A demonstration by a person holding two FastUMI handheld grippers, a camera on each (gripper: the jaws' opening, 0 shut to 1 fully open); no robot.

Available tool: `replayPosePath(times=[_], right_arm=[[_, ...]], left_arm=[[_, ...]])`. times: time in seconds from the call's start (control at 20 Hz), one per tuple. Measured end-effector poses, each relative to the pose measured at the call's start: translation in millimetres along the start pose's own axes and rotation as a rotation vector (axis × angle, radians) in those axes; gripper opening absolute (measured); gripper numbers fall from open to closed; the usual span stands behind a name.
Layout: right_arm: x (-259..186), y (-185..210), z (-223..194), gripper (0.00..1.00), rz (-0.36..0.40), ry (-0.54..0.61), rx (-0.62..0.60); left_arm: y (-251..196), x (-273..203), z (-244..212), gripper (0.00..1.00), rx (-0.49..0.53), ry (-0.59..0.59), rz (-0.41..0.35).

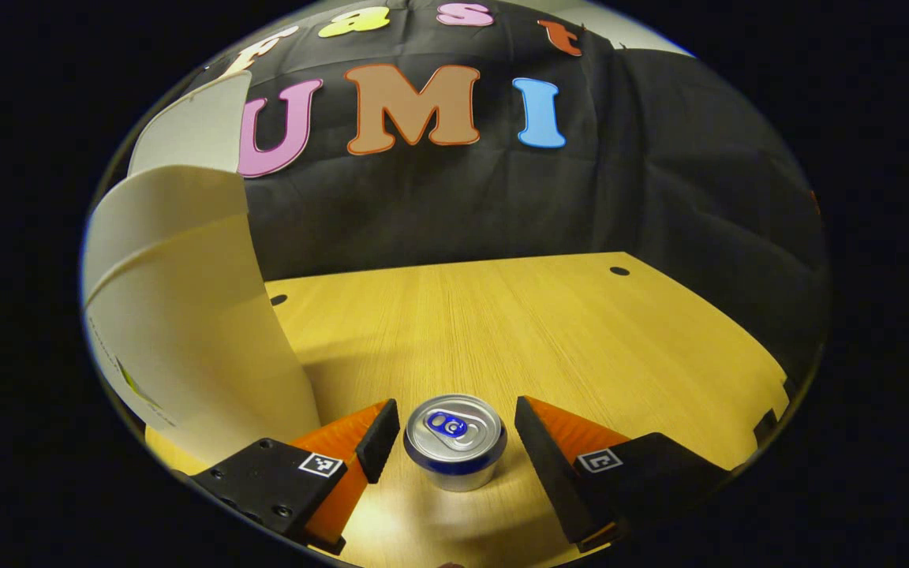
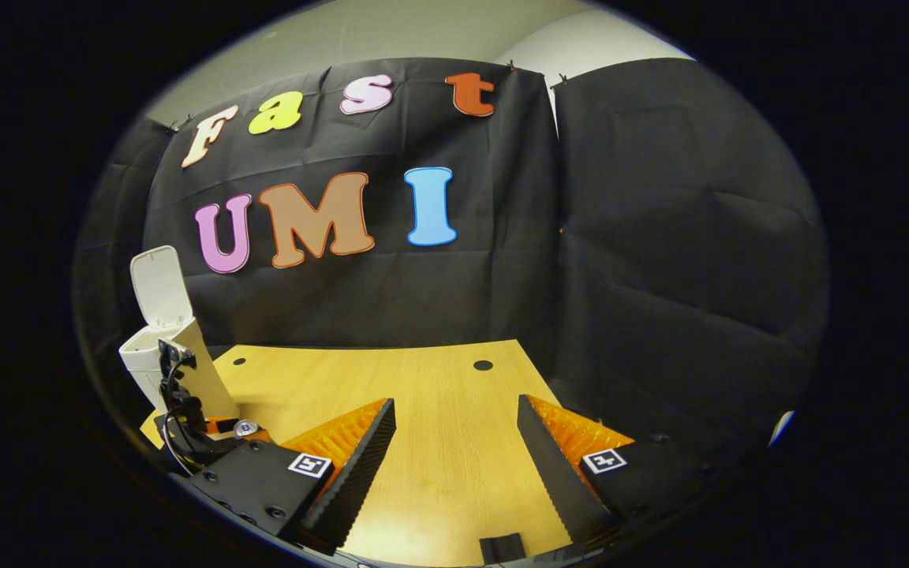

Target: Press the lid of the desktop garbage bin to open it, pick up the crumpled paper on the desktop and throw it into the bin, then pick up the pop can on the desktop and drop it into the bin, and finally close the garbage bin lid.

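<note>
Left gripper view: a silver can (image 1: pixel 455 442) with a blue band and tab stands upright on the desk (image 1: pixel 549 331) between the open left claw (image 1: pixel 448 434), untouched, beside the bin (image 1: pixel 186 331). Right claw (image 2: pixel 454 442) gapes empty.

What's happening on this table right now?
A person is tidying a desk with a hand-held tool in each hand. The left tool is open around an upright pop can, fingers not yet touching it. The bin stands with its lid up. The right tool hangs open over the bare table.
</note>
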State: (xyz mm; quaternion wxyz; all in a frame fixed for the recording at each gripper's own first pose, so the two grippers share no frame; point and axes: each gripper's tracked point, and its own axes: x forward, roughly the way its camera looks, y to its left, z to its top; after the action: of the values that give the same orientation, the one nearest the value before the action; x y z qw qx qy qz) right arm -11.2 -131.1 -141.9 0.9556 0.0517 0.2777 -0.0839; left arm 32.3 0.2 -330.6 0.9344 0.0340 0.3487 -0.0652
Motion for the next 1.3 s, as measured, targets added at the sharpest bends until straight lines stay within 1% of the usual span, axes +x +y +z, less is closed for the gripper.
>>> replayPosePath(times=[0.1,0.3,0.4,0.5,0.6,0.7,0.85,1.0,1.15,1.3], right_arm=[[-4.4,-4.3,-2.9,0.99,-0.012,0.006,-0.009],[-5.7,-7.2,-7.8,0.99,-0.023,0.030,-0.020],[-6.0,-9.3,-9.7,0.99,-0.027,0.034,-0.033],[-7.1,-10.6,-11.2,0.99,-0.027,0.033,-0.049],[-7.9,-11.0,-12.0,0.99,-0.023,0.031,-0.053],[-7.9,-10.7,-12.4,0.99,-0.013,0.030,-0.040],[-7.8,-10.0,-15.5,0.99,0.005,0.025,-0.030],[-6.1,-5.1,-15.8,0.99,0.038,0.013,-0.022],[2.3,9.9,-15.7,0.99,0.072,0.008,-0.018],[6.9,19.0,-18.3,0.99,0.099,0.007,-0.016]], left_arm=[[-5.5,6.7,-11.0,0.92,-0.011,0.022,-0.001],[-7.8,23.3,-27.0,0.93,0.004,0.056,0.016],[-9.0,23.6,-31.3,0.93,0.008,0.067,0.015],[-12.3,23.2,-28.5,0.77,0.004,0.061,-0.004],[-9.1,19.7,-18.1,0.77,0.020,0.037,0.000],[-12.1,9.8,2.4,0.77,0.048,-0.006,-0.004],[-16.9,-7.4,54.2,0.76,0.073,-0.118,-0.018],[-15.7,-32.6,113.2,0.75,0.069,-0.231,-0.020],[-7.1,-57.5,177.2,0.75,0.062,-0.377,-0.011],[3.3,-87.0,220.9,0.75,0.054,-0.479,0.009]])
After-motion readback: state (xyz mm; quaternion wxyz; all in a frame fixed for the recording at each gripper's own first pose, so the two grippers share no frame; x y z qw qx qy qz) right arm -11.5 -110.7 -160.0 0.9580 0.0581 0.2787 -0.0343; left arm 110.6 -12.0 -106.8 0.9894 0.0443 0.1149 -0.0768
